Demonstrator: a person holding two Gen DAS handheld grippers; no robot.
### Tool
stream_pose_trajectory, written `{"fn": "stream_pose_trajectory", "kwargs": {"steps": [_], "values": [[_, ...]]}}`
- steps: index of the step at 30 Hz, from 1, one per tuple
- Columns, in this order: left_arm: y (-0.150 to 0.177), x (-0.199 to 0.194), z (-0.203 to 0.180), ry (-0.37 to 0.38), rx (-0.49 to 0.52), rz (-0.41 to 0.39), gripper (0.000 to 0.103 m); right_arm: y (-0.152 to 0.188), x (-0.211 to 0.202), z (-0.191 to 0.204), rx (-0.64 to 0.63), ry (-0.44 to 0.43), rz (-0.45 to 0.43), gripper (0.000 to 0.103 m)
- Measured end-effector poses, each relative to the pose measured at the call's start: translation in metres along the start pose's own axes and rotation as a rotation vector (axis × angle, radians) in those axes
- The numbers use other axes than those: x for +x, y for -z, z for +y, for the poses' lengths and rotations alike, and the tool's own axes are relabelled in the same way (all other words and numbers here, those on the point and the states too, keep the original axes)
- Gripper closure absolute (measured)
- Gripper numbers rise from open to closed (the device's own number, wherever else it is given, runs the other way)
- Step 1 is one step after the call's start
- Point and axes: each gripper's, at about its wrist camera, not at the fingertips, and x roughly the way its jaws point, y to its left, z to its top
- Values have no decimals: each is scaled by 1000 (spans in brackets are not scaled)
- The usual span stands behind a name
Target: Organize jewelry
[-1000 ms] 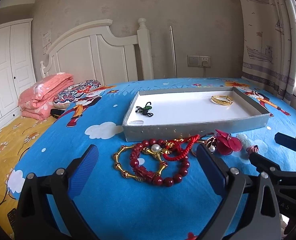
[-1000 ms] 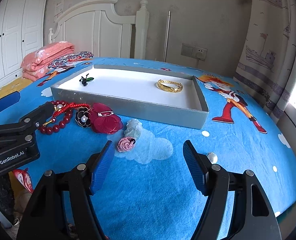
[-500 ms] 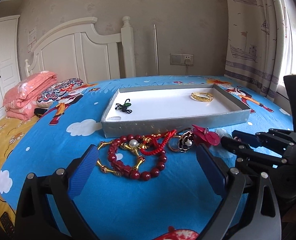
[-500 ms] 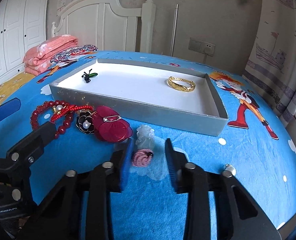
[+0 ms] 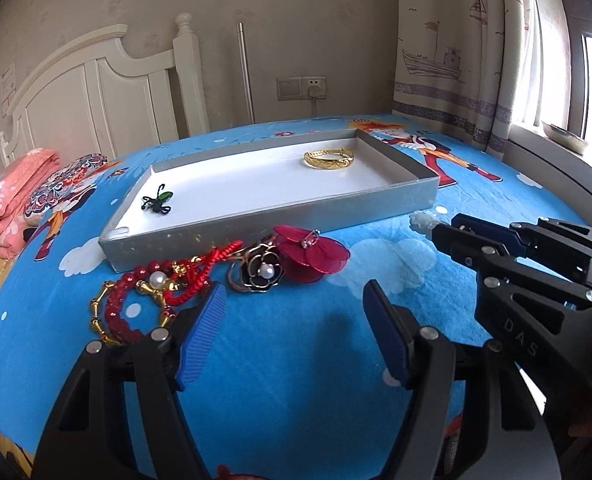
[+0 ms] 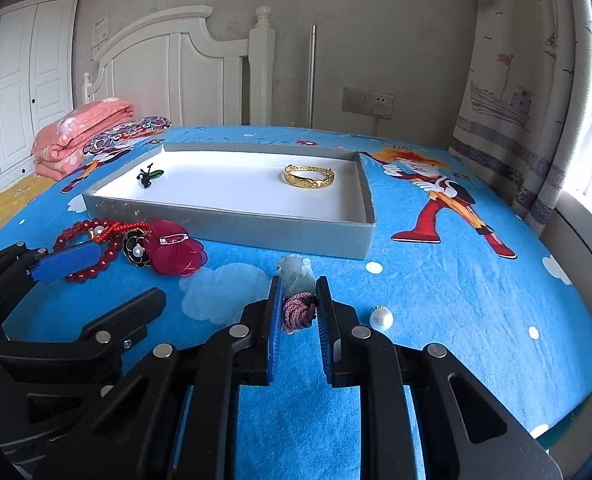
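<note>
We've got the right gripper [image 6: 299, 309] pinching the pink knot [image 6: 298, 310] on the bedspread [image 6: 435, 300], near the tray's [image 6: 296, 236] front right corner, ready for lifting in. Left gripper [image 5: 294, 326] spread wide, idle beside the tangled beads [image 5: 136, 292].

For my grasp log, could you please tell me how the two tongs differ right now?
The right tongs are nearly closed around a pink knot; the left tongs are wide open and hold nothing. The right tongs sit near a loose pearl; the left tongs sit by the red beads. Both have blue pads and sit low over the bedsheet.
</note>
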Motion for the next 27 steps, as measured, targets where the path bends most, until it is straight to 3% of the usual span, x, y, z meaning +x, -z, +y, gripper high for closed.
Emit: {"fn": "stream_pose_trajectory", "kwargs": {"steps": [7,12,18,23,24,25,26,27], "values": [[-15,20,3,5,-79,63,34,1,-7,-9,30,-20,-26,85],[-26,29,5,-40,-122,84,34,2,-9,-12,38,-29,-32,85],[-31,38,-2,-90,-91,110,34,3,-10,-11,37,-32,-33,85],[-28,32,-8,-87,-50,68,41,3,-14,-6,22,-32,-50,85],[-27,29,-10,-75,-41,58,51,4,-14,-6,20,-33,-50,85],[-26,27,-13,-58,-27,56,69,4,-15,-6,20,-34,-50,86],[-24,28,-15,-49,-15,72,100,4,-15,-7,25,-38,-48,86],[-23,30,-16,-25,-14,86,101,5,-15,-8,35,-47,-45,86]]}}
